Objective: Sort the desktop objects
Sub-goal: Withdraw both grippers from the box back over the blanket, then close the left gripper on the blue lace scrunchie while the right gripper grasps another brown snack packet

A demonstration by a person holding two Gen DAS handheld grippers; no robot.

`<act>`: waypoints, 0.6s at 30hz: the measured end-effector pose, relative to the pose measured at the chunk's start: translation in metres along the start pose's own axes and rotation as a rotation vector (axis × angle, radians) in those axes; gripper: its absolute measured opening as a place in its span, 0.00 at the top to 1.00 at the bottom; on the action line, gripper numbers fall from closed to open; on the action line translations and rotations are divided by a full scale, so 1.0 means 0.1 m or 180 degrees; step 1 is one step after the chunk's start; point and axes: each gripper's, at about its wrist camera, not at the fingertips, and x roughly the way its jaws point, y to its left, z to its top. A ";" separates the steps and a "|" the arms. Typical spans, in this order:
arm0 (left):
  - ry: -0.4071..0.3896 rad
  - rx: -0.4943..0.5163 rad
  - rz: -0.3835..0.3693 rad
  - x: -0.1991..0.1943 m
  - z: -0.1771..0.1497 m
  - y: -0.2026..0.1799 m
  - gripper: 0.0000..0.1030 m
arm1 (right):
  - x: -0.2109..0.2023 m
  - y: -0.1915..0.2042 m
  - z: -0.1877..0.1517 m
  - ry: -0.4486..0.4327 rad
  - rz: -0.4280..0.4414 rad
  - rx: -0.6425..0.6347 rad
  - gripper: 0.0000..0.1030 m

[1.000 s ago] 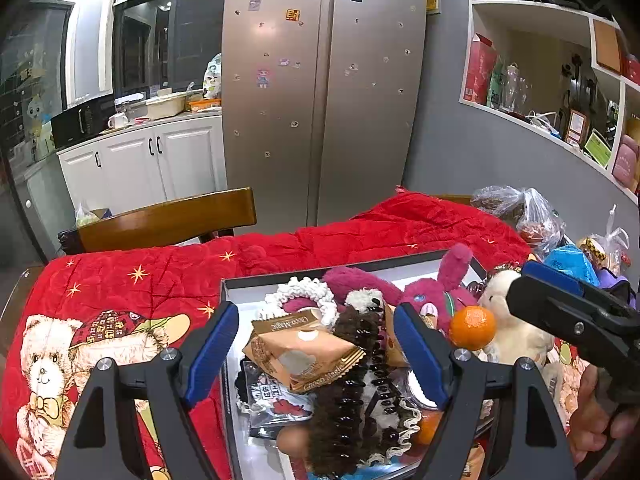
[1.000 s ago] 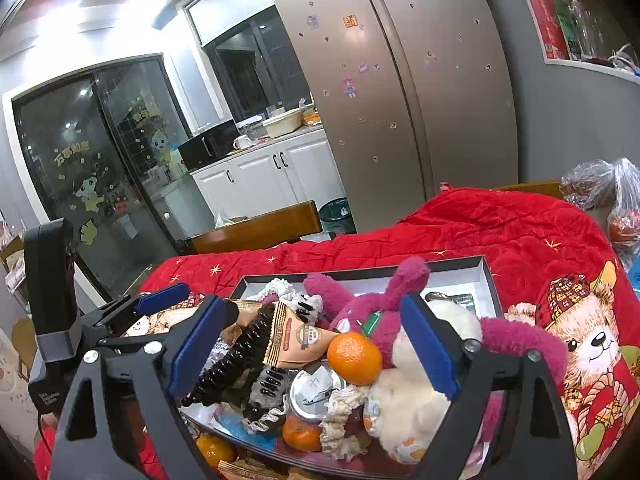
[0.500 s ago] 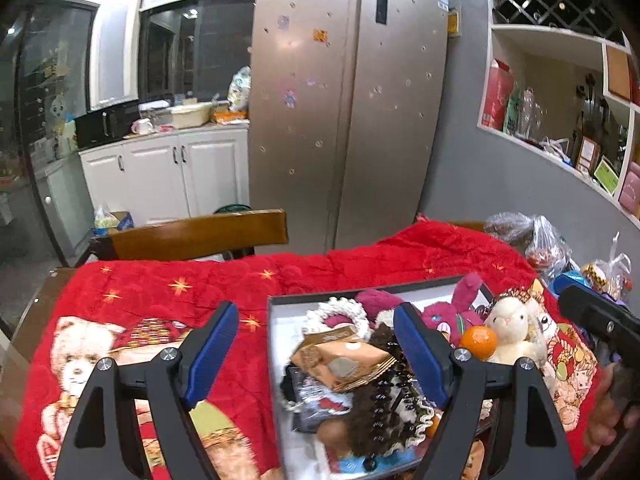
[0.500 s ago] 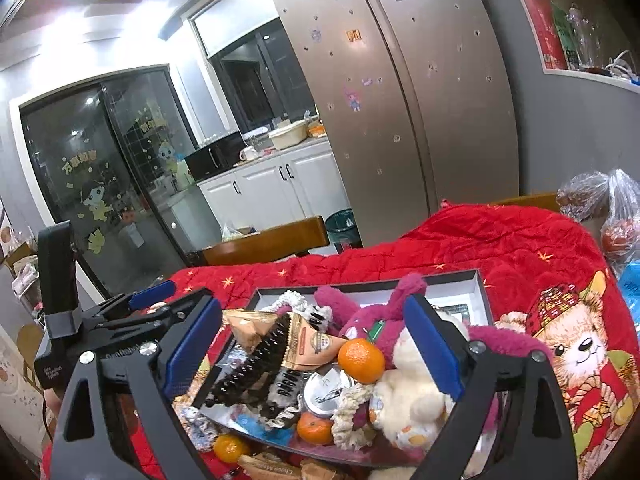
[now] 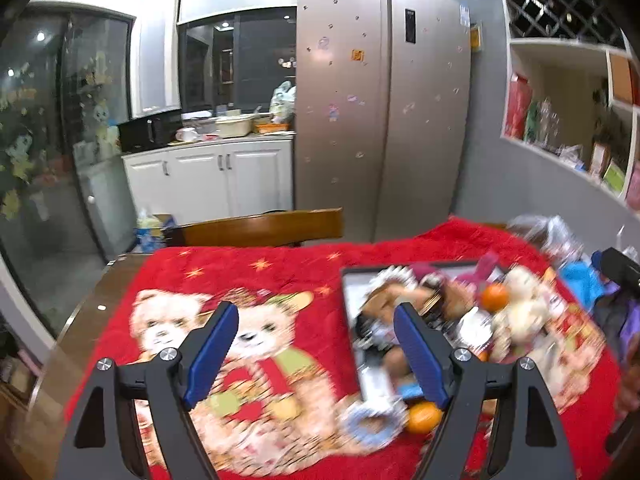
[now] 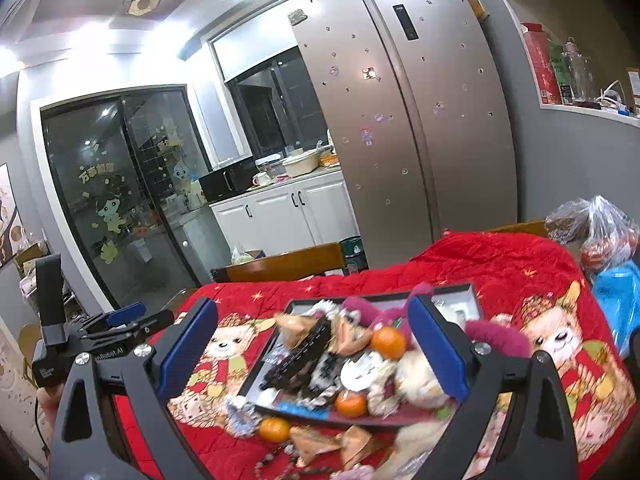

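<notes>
A grey tray (image 6: pixel 466 293) (image 5: pixel 352 280) on the red bear-print cloth (image 5: pixel 248 272) is heaped with plush toys (image 6: pixel 496 338), oranges (image 6: pixel 387 343), snack packets (image 6: pixel 352 332) and a black hair claw (image 6: pixel 300 356). More oranges (image 6: pixel 274 429) (image 5: pixel 425 418), packets (image 6: pixel 316 442) and a scrunchie (image 5: pixel 370 424) lie on the cloth in front of it. My left gripper (image 5: pixel 316 354) is open and empty, above the cloth left of the tray. My right gripper (image 6: pixel 314 350) is open and empty, held back above the tray. The left gripper also shows in the right wrist view (image 6: pixel 116 320).
A wooden chair (image 5: pixel 260 230) stands at the table's far edge. Plastic bags (image 6: pixel 596 232) and a blue bag (image 6: pixel 618 300) sit at the right end. The table's wooden edge (image 5: pixel 76 320) shows at left. A fridge and cabinets stand behind.
Both grippers have pulled back and risen from the tray. The left view has swung left, so the tray now sits to its right. Both stay open.
</notes>
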 end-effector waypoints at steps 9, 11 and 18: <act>0.0362 0.0158 -0.0297 0.31 -0.42 -0.12 0.20 | 0.26 0.14 -0.51 0.0399 -0.0020 -0.0068 0.06; 0.0435 0.0179 -0.0390 0.39 -0.49 -0.19 0.20 | 0.37 0.15 -0.58 0.0497 0.0025 -0.0182 0.06; 0.0615 0.0265 -0.0420 0.64 -0.70 -0.26 0.20 | 0.68 0.05 -0.83 0.0868 0.0186 0.0014 0.15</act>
